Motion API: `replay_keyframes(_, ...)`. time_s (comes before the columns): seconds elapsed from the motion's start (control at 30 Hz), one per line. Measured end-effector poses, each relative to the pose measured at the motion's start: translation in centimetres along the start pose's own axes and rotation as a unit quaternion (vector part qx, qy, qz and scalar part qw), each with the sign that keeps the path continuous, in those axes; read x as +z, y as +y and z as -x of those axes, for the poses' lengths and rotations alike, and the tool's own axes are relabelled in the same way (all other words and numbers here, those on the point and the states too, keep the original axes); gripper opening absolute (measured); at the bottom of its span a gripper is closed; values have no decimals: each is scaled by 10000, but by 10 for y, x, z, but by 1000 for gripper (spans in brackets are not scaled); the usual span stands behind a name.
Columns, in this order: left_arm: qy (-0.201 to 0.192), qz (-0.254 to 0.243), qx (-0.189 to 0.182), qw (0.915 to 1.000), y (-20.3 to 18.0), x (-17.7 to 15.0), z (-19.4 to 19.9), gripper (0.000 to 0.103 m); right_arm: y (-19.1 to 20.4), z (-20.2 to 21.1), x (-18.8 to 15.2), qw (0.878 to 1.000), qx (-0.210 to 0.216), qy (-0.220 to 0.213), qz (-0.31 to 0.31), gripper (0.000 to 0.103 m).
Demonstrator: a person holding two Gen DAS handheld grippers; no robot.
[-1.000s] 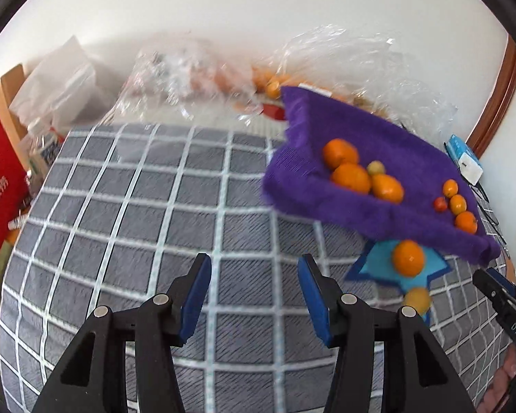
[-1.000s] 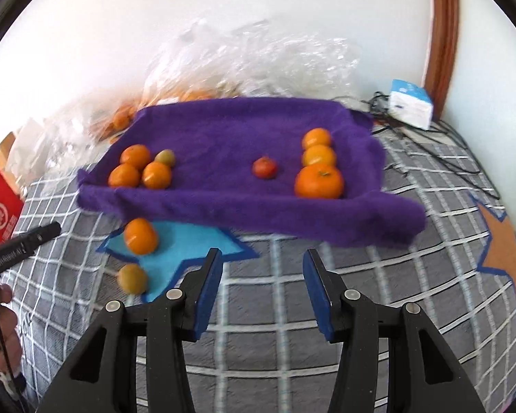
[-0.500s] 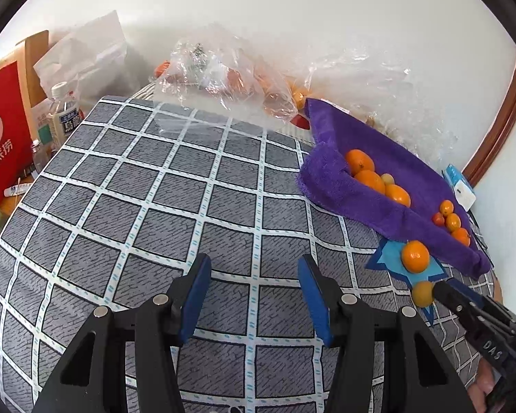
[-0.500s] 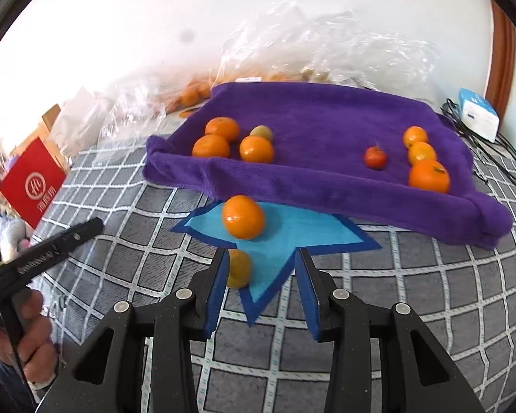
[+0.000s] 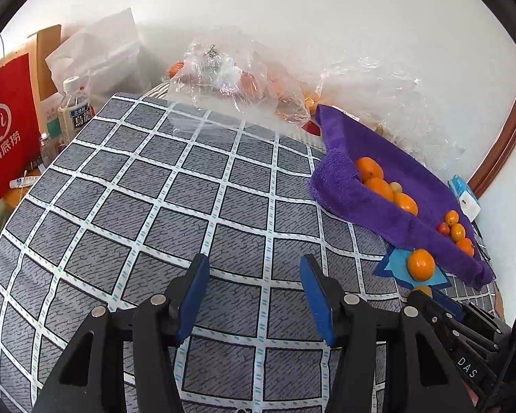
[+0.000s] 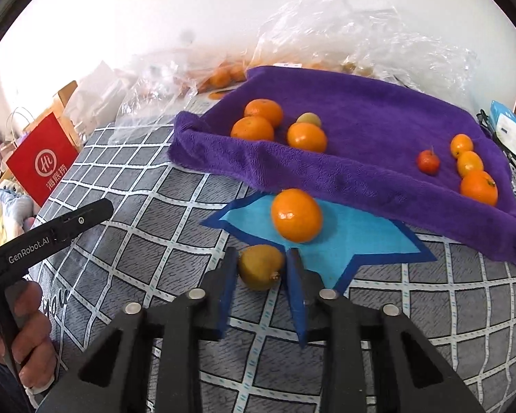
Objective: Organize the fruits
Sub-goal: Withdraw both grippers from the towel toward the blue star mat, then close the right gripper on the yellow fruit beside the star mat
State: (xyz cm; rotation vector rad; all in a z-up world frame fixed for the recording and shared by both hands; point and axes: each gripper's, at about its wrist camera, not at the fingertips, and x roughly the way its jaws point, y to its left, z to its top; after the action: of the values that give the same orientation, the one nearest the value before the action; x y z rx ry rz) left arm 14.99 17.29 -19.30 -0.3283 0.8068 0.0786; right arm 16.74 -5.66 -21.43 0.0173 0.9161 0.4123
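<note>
A purple towel (image 6: 361, 158) holds several oranges (image 6: 306, 136), a small red fruit (image 6: 428, 161) and a greenish fruit (image 6: 309, 118). A loose orange (image 6: 296, 215) sits on a blue star patch (image 6: 344, 237) in front of it. My right gripper (image 6: 261, 265) has its blue fingers close around a small yellow-brown fruit (image 6: 260, 266) on the checked cloth. My left gripper (image 5: 254, 285) is open and empty over the grey checked cloth (image 5: 154, 206), left of the towel (image 5: 395, 203). The right gripper also shows at the left wrist view's right edge (image 5: 450, 320).
Clear plastic bags with more fruit (image 5: 237, 82) lie at the back by the wall. A red paper bag (image 5: 7, 127) and a bottle (image 5: 74, 108) stand at the left edge. A white-blue box (image 6: 509, 130) and cables lie at the right.
My right gripper has moved down and forward to the small yellow-brown fruit and narrowed around it. My left gripper has swung left, away from the towel, and stayed open.
</note>
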Motion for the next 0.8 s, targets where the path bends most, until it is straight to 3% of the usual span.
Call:
replay_keyframes(0.17,-68,-54,10,10000,-2,-1,1,52,-12,22,-4,9996,-35,-262,-52,28)
replay_keyframes(0.43,-348,-450,-45,9984,-16,-4,12,52,-68,59,-24,9964,-667,-332,-407,28)
replay_keyframes(0.5,-268,-616,-15,9977,-27,-4,13,52,-81,63,-30,9949,-850,-342,-414,28)
replay_keyframes(0.63,17,-735,-368,9966,-56,-4,13,54,-107,67,-37,9926,-1044,-328,-530,28)
replay_keyframes(0.8,54,-1045,-576,9928,-100,-5,6,62,-135,62,-39,9895,-1254,-284,-656,28)
